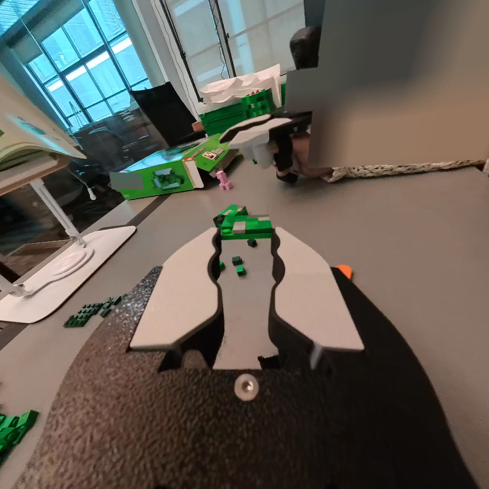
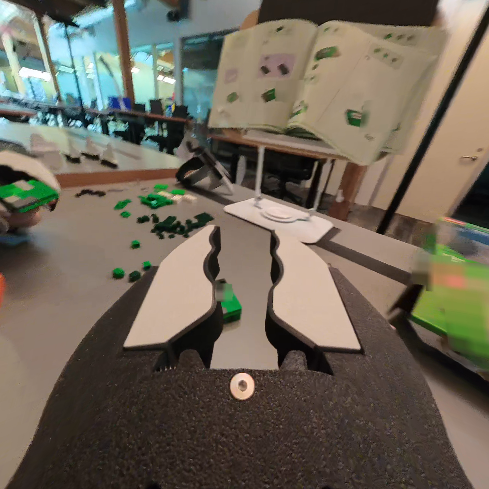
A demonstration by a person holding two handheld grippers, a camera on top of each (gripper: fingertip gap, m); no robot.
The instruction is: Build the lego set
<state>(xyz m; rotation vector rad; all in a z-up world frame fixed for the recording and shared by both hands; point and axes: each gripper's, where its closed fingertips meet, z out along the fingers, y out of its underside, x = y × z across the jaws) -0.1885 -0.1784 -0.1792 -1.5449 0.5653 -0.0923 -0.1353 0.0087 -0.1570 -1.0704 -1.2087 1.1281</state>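
A partly built flat assembly of bright green and grey lego plates (image 1: 246, 225) is being pinched at its two sides by the left tongs (image 1: 246, 234), whose jaws are being kept only as wide as the build. It is probably being held this way so that its studded top stays free for the next piece. A few small green lego bits (image 1: 239, 264) are lying on the grey surface (image 1: 370, 251) beneath it.

The right tongs (image 2: 244, 232) are being held spread and empty, low over the surface. A bright green lego brick (image 2: 230, 307) is lying just beside the inner edge of their left finger; whether it is being touched cannot be told. It is likely being lined up for pickup.

An open instruction booklet (image 2: 317, 79) is being propped on a white stand (image 2: 277, 219), facing the work so that the steps can be checked. Dark green loose pieces (image 2: 177, 225) are being kept scattered near the stand, within reach.
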